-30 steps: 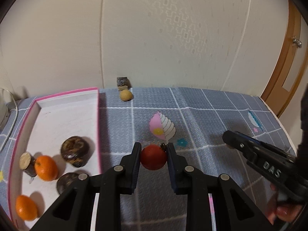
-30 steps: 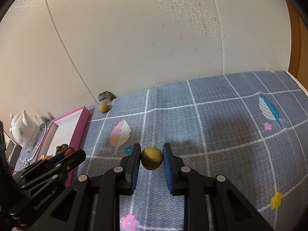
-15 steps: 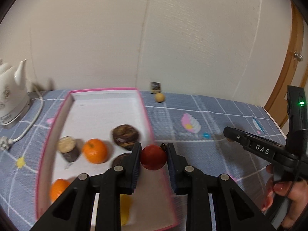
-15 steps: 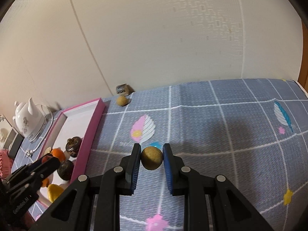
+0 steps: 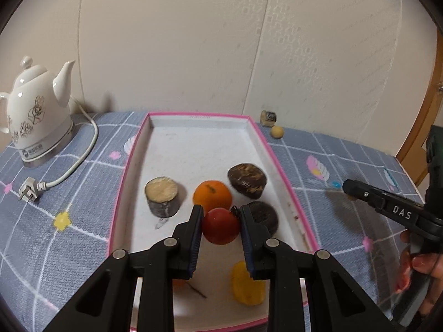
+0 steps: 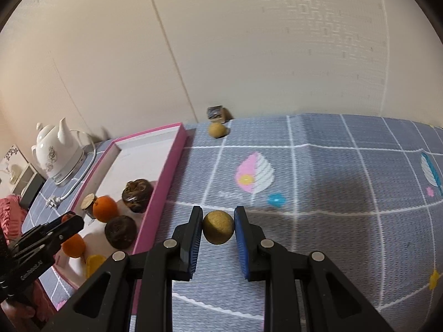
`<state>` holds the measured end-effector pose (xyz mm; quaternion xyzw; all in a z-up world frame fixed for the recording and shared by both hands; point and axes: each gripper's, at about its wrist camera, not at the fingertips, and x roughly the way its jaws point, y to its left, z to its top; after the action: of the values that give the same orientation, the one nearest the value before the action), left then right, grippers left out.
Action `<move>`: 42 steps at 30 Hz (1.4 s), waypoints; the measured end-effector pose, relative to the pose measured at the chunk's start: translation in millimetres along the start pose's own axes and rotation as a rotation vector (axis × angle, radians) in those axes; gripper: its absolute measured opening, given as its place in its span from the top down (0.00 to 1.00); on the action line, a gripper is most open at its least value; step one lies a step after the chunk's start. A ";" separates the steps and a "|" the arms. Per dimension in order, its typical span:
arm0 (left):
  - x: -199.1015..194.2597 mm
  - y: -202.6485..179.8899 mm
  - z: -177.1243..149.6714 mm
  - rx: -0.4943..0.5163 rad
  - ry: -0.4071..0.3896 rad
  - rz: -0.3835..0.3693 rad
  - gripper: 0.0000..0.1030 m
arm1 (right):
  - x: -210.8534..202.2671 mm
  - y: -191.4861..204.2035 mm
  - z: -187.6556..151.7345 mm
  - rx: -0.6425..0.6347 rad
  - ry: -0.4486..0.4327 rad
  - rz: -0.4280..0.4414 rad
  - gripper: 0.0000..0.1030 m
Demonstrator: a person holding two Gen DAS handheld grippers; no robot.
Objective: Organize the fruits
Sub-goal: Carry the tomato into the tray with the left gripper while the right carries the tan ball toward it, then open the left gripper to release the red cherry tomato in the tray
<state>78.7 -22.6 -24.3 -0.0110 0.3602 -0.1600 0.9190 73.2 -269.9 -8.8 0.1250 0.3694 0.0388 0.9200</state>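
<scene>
My left gripper [image 5: 220, 225] is shut on a red fruit [image 5: 220, 226] and holds it over the pink-rimmed white tray [image 5: 177, 115]. In the tray lie an orange [image 5: 212, 196], two dark brown fruits [image 5: 247, 179], a cut brown piece [image 5: 162, 196] and a yellow fruit [image 5: 247, 283]. My right gripper [image 6: 217, 227] is shut on a tan round fruit [image 6: 217, 227] above the mat, right of the tray [image 6: 168, 163]. Another tan fruit [image 6: 217, 130] lies on the mat near the wall. The left gripper also shows in the right wrist view [image 6: 65, 220].
A white kettle [image 5: 33, 110] with cord and plug [image 5: 29, 192] stands left of the tray. A small box [image 5: 268, 117] sits against the wall. The blue patterned mat [image 6: 332, 193] spreads to the right. A wooden door frame [image 5: 423, 127] is at far right.
My left gripper has swung left with the red fruit, from over the mat to over the tray. My right gripper has moved left toward the tray with the tan fruit.
</scene>
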 end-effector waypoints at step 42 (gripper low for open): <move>-23.0 69.5 -7.6 -0.242 -0.068 0.131 0.18 | 11.5 63.0 1.6 -0.137 -0.030 0.133 0.77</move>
<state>77.7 51.0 -24.2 -0.1037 0.3454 -0.0545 0.9311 83.9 -207.5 0.9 0.0864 0.3430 0.1230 0.9272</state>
